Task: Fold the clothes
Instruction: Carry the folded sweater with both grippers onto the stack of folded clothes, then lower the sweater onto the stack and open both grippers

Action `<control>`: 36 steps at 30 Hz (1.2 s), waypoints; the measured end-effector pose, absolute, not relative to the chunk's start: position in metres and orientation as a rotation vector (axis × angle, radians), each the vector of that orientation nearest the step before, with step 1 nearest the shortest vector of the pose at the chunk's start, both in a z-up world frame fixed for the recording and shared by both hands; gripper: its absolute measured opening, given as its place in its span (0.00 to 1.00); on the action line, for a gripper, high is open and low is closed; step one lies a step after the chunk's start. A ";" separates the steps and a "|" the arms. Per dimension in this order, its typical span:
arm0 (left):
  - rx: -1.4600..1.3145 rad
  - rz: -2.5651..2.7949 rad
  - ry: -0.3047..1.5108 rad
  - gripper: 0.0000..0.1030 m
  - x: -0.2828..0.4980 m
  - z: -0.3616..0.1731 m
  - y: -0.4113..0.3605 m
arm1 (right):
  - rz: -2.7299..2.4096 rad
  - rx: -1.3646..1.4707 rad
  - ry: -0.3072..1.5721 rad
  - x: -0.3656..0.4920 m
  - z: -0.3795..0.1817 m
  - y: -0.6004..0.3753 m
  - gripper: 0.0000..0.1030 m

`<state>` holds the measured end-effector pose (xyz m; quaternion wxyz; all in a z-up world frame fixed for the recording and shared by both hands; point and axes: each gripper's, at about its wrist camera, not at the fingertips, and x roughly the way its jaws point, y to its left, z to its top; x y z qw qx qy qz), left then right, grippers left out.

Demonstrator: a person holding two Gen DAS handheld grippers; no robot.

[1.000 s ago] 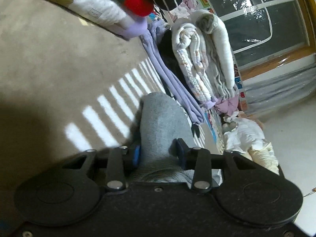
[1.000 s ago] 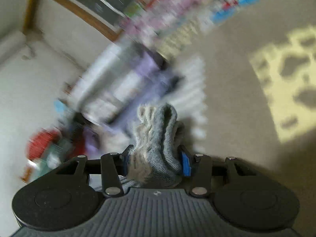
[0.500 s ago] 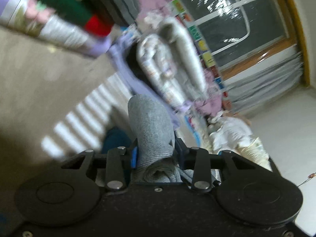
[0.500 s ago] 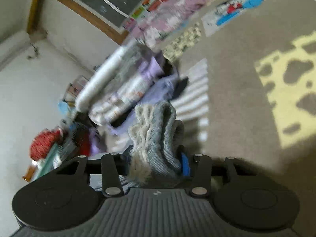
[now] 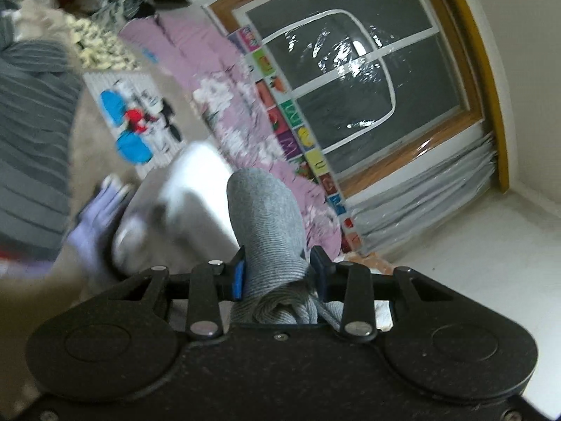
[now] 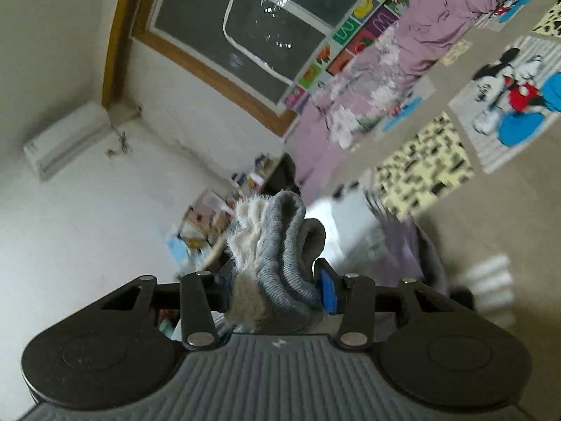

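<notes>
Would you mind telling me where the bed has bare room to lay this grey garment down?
Bare tan blanket lies right of the yellow patch, below the Mickey patch. It is crowded along the window with the pink bedding.

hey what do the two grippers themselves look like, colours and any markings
Both are black plastic with two round discs at the sides and silver bolts on the finger linkages. The fingers carry blue pads. The left gripper has a speckled black body. The right gripper has a ribbed grey body with a small white mark at its centre. No cables or sleeves show.
</notes>
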<state>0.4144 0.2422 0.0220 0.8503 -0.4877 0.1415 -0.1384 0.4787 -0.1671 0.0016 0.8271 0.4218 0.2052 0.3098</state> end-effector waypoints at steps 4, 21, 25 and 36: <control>-1.029 -0.295 0.258 0.34 0.447 0.025 0.258 | 0.652 0.946 0.399 0.516 0.008 -0.158 0.45; -1.041 -0.098 0.396 0.32 0.517 -0.040 0.290 | 0.502 0.974 0.554 0.618 -0.073 -0.123 0.45; -1.013 -0.080 0.427 0.40 0.518 -0.033 0.288 | 0.481 0.965 0.560 0.618 -0.074 -0.118 0.45; -0.694 -0.007 0.433 0.85 0.448 0.037 0.258 | 0.403 0.616 0.458 0.558 0.017 -0.126 0.80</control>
